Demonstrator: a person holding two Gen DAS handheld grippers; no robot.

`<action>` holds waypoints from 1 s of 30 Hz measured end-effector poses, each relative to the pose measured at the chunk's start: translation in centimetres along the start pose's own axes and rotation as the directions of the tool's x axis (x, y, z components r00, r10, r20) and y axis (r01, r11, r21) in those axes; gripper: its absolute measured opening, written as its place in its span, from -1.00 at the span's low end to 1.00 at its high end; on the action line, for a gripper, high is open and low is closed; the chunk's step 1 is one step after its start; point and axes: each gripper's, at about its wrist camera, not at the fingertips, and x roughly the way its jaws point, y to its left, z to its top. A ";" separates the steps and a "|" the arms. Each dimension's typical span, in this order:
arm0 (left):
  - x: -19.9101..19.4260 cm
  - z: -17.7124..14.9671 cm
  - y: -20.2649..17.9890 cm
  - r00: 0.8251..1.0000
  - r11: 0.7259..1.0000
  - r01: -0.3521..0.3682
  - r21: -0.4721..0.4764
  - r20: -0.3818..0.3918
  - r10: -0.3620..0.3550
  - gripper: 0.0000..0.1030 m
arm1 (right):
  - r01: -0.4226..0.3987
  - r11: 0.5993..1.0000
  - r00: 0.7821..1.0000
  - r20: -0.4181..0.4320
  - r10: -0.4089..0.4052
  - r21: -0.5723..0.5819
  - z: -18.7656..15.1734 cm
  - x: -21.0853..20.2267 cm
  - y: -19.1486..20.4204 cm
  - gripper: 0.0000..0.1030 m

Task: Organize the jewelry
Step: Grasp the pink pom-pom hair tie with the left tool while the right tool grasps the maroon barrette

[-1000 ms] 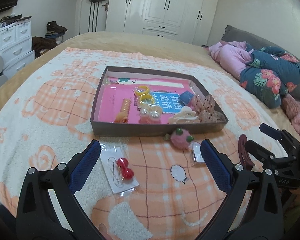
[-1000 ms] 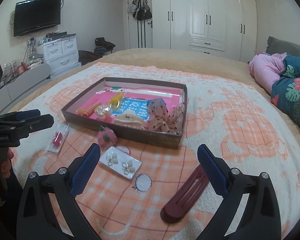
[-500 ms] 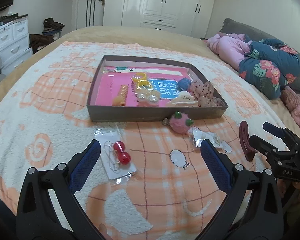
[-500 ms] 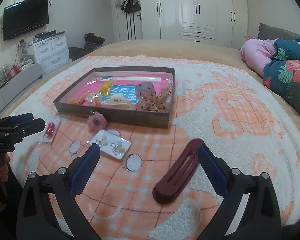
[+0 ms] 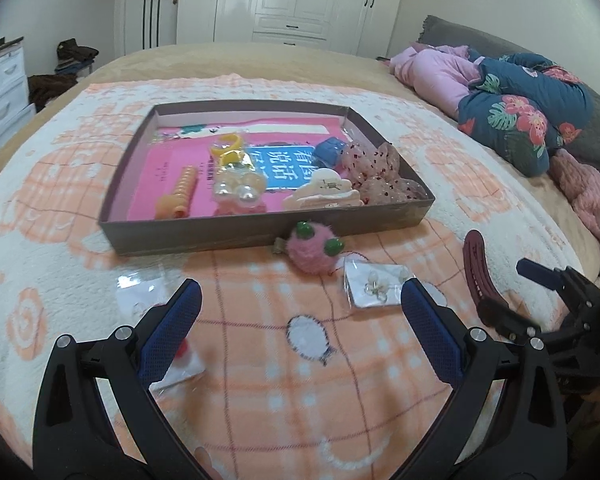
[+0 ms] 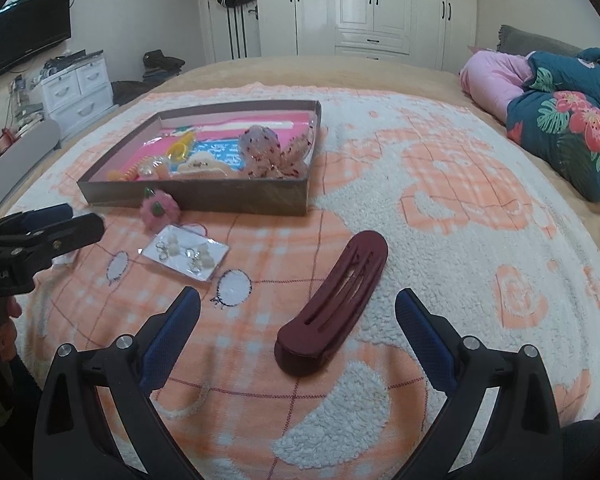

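Jewelry box [image 5: 260,236] on plaid blanket [image 6: 440,208] by wardrobe [image 6: 372,4]; both tools spread, empty.

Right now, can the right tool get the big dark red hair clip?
Probably yes. The right tool is open, and the dark red hair clip lies flat on the blanket right ahead of its fingers, with nothing on top of it or in between.

Ahead of the gripper lies an orange-and-white plaid blanket [image 6: 440,184]; far beyond stands a white wardrobe [image 6: 372,4]; forward-right, floral bedding [image 6: 568,128]; forward-left, a wall television [image 6: 24,44] above white drawers [image 6: 76,88].
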 end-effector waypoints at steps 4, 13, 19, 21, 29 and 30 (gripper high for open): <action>1.6 0.8 -0.1 1.000 1.000 0.016 -0.013 -0.023 -0.017 0.74 | 0.004 1.000 0.999 -0.036 -0.003 0.015 -0.3 1.1 -0.3 0.83; 4.8 1.6 -0.4 0.998 0.999 0.026 -0.035 -0.059 -0.028 0.62 | -0.002 0.998 0.996 -0.093 0.008 0.065 -0.6 3.1 -0.9 -0.19; 6.4 1.7 -0.1 0.997 0.998 0.016 -0.059 -0.081 -0.021 0.30 | -0.048 0.998 0.996 -0.076 0.051 0.033 -0.5 2.9 -0.2 -0.39; 6.7 1.8 0.1 0.996 0.998 0.010 -0.069 -0.088 -0.016 0.12 | -0.067 0.997 0.995 -0.070 0.069 0.030 -0.3 2.8 0.0 -0.39; 6.4 2.0 0.2 0.997 0.998 0.011 -0.066 -0.073 -0.016 -0.25 | -0.091 0.996 0.996 -0.005 0.092 0.017 0.3 1.5 0.3 -0.39; 6.2 2.1 0.2 0.998 0.998 0.013 -0.064 -0.066 -0.018 -0.25 | -0.097 0.995 0.995 0.003 0.097 0.014 0.4 1.3 0.4 -0.39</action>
